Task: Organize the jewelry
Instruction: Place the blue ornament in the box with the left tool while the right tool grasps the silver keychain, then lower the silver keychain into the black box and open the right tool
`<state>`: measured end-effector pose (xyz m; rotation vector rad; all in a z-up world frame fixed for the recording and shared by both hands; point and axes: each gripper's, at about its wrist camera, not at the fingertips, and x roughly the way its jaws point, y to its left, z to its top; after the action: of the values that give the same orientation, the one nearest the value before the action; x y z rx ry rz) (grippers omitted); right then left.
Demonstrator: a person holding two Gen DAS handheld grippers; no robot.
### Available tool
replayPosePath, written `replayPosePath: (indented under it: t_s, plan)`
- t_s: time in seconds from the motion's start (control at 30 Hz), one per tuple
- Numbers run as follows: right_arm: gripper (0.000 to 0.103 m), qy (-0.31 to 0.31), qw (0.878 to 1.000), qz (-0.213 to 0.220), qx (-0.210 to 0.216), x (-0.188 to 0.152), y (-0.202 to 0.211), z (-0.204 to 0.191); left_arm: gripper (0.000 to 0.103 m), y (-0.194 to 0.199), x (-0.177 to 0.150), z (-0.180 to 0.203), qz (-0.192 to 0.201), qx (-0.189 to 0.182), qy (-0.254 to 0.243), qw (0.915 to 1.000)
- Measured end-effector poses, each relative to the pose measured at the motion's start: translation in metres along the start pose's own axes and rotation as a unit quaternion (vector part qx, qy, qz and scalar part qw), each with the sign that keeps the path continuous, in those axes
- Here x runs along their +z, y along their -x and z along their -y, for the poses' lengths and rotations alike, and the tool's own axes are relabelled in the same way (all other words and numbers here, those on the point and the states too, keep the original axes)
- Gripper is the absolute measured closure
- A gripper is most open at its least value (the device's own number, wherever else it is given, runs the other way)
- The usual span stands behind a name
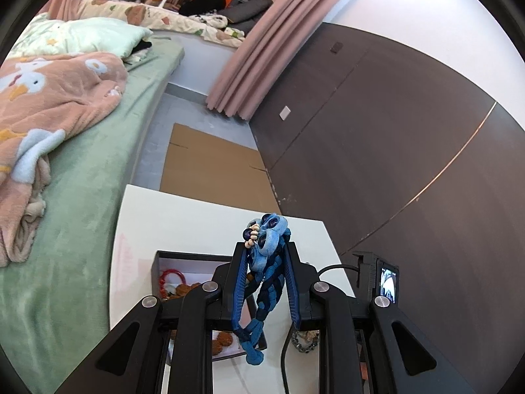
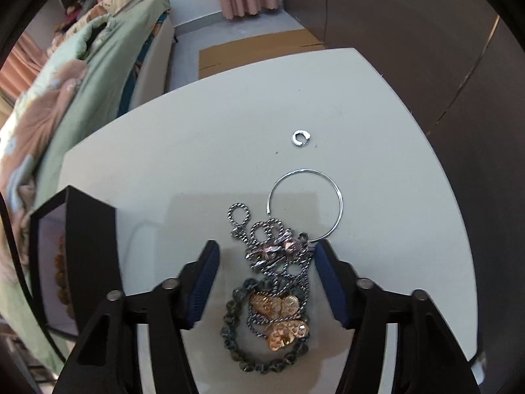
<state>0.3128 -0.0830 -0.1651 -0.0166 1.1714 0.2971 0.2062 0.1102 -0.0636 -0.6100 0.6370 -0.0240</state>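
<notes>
While lifted above the white surface, left gripper clenched on blue braided bracelet, dangling over open black box near surface's left edge. Right gripper fingers spread wide, straddling tangled chain pile with gold butterflies. Thin wire hoop and small ring toward far edge; bare room around both.

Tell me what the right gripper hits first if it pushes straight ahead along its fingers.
Most likely the tangled silver chain lying between the open fingers of the right gripper, then the thin wire hoop on the white table. Its height above the table is unclear.
</notes>
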Motion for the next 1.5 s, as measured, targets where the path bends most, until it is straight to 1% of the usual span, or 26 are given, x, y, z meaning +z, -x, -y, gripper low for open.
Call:
replayPosePath:
  t_s: [0.03,0.07,0.13,0.2,0.33,0.43,0.5,0.57,0.6,0.63,0.67,0.7,0.73,0.93,1.1,1.23,1.3,1.5]
  plan:
    - [0.065,-0.003,1.0,0.001,-0.002,0.0,0.001,0.002,0.08,0.001,0.0,-0.001,-0.001,0.0,0.002,1.0]
    - [0.074,-0.013,1.0,0.0,0.009,0.001,0.004,0.006,0.08,0.002,0.001,-0.002,-0.003,0.001,0.002,1.0]
    - [0.08,-0.028,0.999,-0.001,0.028,0.0,0.009,0.014,0.08,0.003,0.001,-0.002,-0.004,0.003,-0.001,1.0]
    - [0.084,-0.034,0.999,0.009,0.04,-0.002,0.022,0.02,0.08,0.004,0.001,-0.002,-0.005,0.004,-0.003,1.0]
    - [0.084,-0.04,0.997,0.026,0.06,-0.005,0.041,0.029,0.08,0.003,0.0,-0.003,-0.01,0.003,-0.003,0.9999]
    - [0.084,-0.044,0.995,0.043,0.077,-0.007,0.056,0.029,0.08,0.001,-0.001,-0.004,-0.016,0.005,-0.002,0.9999]
    - [0.084,-0.044,0.994,0.053,0.084,-0.006,0.067,0.027,0.08,-0.001,0.0,-0.006,-0.019,-0.001,0.003,0.9998]
    - [0.085,-0.041,0.993,0.063,0.091,-0.008,0.078,0.024,0.073,-0.003,0.001,-0.008,-0.022,-0.008,0.01,0.9997]
    - [0.084,-0.038,0.992,0.071,0.096,-0.008,0.088,0.022,0.064,-0.003,0.001,-0.008,-0.025,-0.007,0.014,0.9996]
    - [0.084,-0.036,0.991,0.078,0.099,-0.008,0.096,0.018,0.057,-0.004,0.001,-0.009,-0.027,-0.001,0.016,0.9995]
    - [0.084,-0.033,0.991,0.083,0.102,-0.003,0.1,0.014,0.042,-0.004,0.001,-0.009,-0.026,0.003,0.017,0.9995]
    - [0.084,-0.028,0.99,0.095,0.104,-0.002,0.113,0.012,0.032,-0.003,0.002,-0.011,-0.022,0.004,0.02,0.9995]
    - [0.084,-0.024,0.989,0.101,0.105,0.0,0.119,0.01,0.03,-0.002,0.003,-0.013,-0.019,0.003,0.023,0.9996]
    - [0.084,0.0,0.98,0.161,0.118,0.015,0.178,-0.01,0.03,0.004,0.01,-0.026,-0.006,0.002,0.049,0.9988]
    - [0.084,0.023,0.968,0.213,0.128,0.022,0.229,-0.032,0.03,0.008,0.012,-0.03,0.0,0.013,0.051,0.9986]
    - [0.085,0.041,0.961,0.239,0.134,0.026,0.256,-0.053,0.029,0.013,0.013,-0.032,0.006,0.001,0.054,0.9985]
    - [0.084,0.053,0.957,0.253,0.132,0.029,0.27,-0.064,0.026,0.015,0.014,-0.033,0.008,0.0,0.056,0.9984]
    - [0.084,0.08,0.948,0.277,0.139,0.034,0.3,-0.093,0.025,0.022,0.017,-0.042,0.021,-0.001,0.071,0.9973]
